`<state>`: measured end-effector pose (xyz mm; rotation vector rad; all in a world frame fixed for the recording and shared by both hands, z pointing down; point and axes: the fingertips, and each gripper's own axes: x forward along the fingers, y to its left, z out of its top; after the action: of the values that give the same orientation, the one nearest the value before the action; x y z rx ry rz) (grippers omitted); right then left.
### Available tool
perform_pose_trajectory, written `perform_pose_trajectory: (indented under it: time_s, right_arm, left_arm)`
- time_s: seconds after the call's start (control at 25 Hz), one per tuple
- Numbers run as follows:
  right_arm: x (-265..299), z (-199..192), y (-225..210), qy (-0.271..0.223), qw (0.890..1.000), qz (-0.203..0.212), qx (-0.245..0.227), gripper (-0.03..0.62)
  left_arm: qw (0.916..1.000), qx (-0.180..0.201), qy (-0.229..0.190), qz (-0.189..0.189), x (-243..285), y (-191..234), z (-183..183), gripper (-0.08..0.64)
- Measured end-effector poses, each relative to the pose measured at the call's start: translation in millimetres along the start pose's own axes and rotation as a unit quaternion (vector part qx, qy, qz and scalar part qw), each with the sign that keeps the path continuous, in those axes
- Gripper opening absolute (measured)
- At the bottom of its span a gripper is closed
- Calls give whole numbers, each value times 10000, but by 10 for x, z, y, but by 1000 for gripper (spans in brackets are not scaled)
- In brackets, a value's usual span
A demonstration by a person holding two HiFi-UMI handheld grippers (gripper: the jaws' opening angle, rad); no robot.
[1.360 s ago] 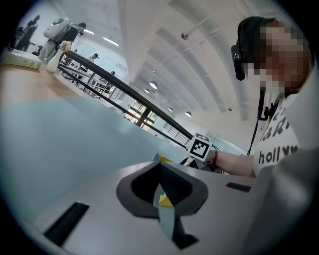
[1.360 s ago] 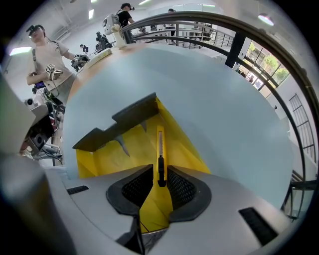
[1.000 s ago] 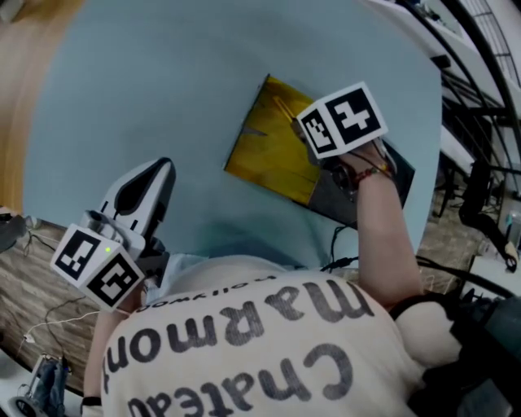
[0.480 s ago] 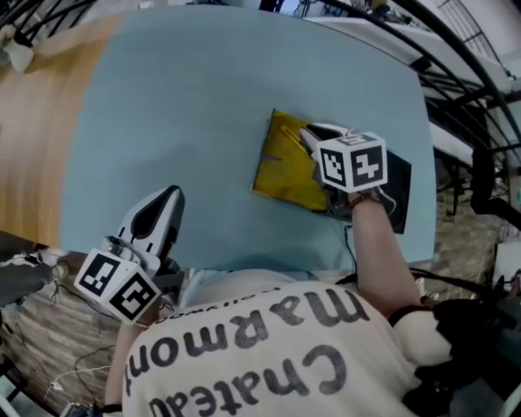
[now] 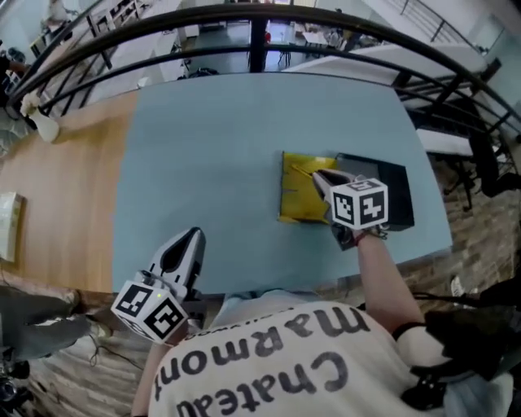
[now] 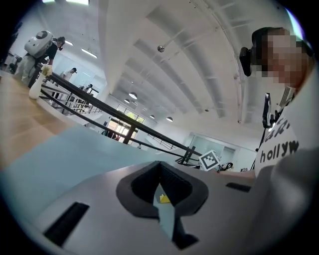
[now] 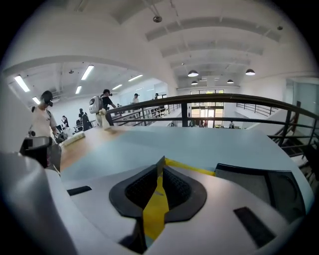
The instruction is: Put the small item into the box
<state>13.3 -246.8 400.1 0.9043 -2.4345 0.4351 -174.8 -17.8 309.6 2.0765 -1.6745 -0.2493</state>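
Nearest is the person's shirt (image 5: 277, 358) with its dark lettering, filling the near edge of the head view. Just left of it, the left gripper (image 5: 194, 235) hangs over the near edge of the pale blue table (image 5: 212, 147). Its jaws are closed together with nothing between them.

Farther out and to the right, the right gripper (image 5: 314, 175) reaches over a flat yellow sheet (image 5: 295, 199). Its jaws are also pressed together, tips at the sheet's far edge. Whether they pinch that edge cannot be told.

The black box (image 5: 400, 191) lies flat to the right of the sheet, touching it. Its inside shows only a grey floor in the right gripper view. The small item cannot be told apart from the yellow sheet.

Beyond are the bare far table, a wooden top (image 5: 57, 179) to the left and a dark railing (image 5: 260, 12).

Compared with half a second ago, the head view has lifted, taking in more far table and the railing. Both grippers keep their places: the right over the sheet, the left at the near edge.
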Motion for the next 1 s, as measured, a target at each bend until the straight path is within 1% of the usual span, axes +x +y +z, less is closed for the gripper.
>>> perform_pose_trajectory:
  time_s: [0.04,0.12,0.2,0.24,0.32,0.4,0.48,0.6,0.8,1.0]
  right_arm:
    - [-81,5,18,-95,9999,43,135,58]
    - [-246,74,110,-430,9966,336,610,55]
    - [-413,178,245,-793,9881,703,1111,54]
    - [-497,217,293,-938,9841,818,1270,54]
    - [-668,270,357,-1180,9784,921,1423,54]
    - [-822,283,423,-1342,9754,939,1473,54]
    - [-945,243,492,-1400,9760,869,1424,54]
    - [-1086,71,565,-1300,9815,647,1247,54]
    - [-1365,-263,684,-1144,9861,375,1144,54]
    - [-1636,-457,779,-973,9911,110,903,54]
  left_arm:
    - [10000,25,7,-53,-29,-16,6,2]
    - [9999,70,8,-137,-96,-32,28,2]
    - [9997,121,-8,-209,-173,-38,62,2]
    - [9996,152,-23,-249,-209,-47,80,2]
    - [9992,212,-57,-336,-269,-80,113,2]
    - [9988,255,-63,-419,-327,-118,127,2]
    - [9982,283,-50,-519,-381,-156,122,2]
    - [9972,306,15,-680,-449,-218,73,2]
    - [9955,251,166,-895,-557,-358,-102,3]
    - [9942,130,262,-1038,-628,-442,-210,3]
